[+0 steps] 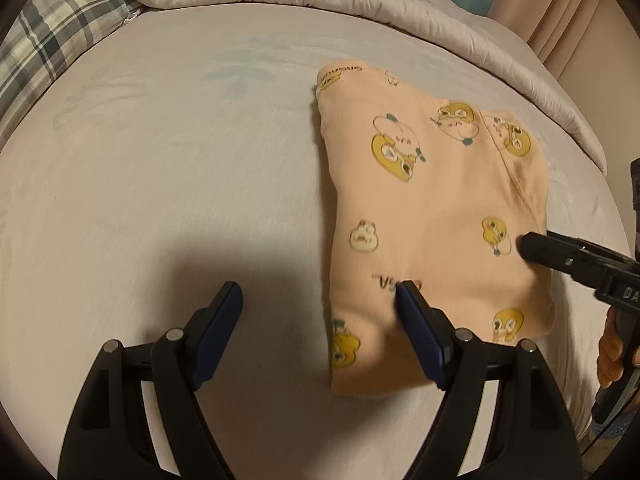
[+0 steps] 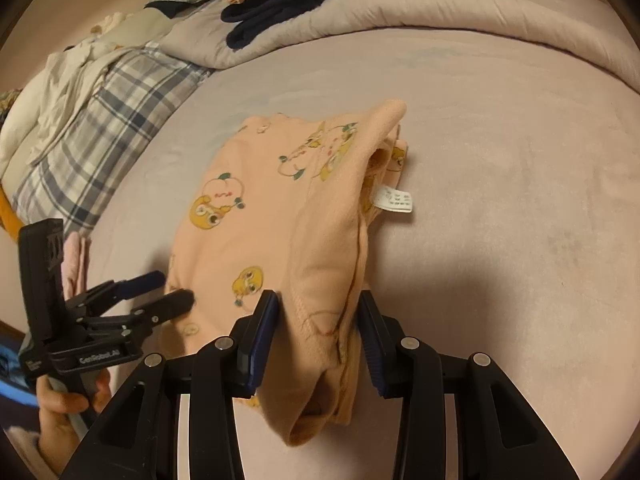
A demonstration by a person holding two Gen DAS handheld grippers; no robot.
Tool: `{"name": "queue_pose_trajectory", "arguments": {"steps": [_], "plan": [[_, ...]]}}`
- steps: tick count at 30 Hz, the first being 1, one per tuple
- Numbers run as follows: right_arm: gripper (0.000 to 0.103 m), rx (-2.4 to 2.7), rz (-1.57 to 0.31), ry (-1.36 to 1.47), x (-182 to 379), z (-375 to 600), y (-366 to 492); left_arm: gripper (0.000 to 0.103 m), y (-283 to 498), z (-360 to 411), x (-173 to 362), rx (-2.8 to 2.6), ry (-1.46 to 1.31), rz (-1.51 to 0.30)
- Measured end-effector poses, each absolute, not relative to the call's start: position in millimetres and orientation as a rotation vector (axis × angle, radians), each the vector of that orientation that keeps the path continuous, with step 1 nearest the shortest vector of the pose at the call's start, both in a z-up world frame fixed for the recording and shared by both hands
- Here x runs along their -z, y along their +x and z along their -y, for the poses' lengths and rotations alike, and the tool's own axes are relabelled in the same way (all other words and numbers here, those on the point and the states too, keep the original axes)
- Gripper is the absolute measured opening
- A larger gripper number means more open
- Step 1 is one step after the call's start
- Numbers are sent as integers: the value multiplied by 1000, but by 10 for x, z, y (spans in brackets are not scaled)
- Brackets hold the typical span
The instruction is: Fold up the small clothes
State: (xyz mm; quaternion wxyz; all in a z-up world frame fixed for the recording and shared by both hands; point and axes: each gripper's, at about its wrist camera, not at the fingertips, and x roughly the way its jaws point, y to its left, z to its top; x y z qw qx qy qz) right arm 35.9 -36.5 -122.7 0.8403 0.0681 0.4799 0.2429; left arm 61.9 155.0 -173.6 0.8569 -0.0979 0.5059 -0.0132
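A small peach garment (image 1: 436, 208) with yellow cartoon prints lies folded on the pale bed sheet (image 1: 180, 184). My left gripper (image 1: 320, 292) is open and empty, its right finger resting over the garment's near left edge. In the right wrist view the garment (image 2: 280, 216) shows a white care label (image 2: 394, 199) at its right side. My right gripper (image 2: 318, 300) is wide open, its jaws straddling the garment's thick near edge without pinching it. The left gripper shows in the right wrist view (image 2: 168, 292), and the right gripper's finger shows in the left wrist view (image 1: 536, 246).
A rolled grey duvet (image 2: 440, 8) runs along the far side of the bed, with dark and peach clothes (image 2: 276, 4) on it. A plaid pillow (image 2: 108, 120) and white clothes (image 2: 56, 84) lie at the left. Curtains (image 1: 560, 12) hang at the far right.
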Motion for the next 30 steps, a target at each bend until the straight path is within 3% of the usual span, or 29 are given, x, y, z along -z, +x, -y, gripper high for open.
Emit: {"name": "queue_pose_trajectory", "arguments": {"steps": [30], "plan": [[41, -503, -1056, 23, 1369, 244, 153, 81, 361, -1474, 1810, -1, -166, -1072]]}}
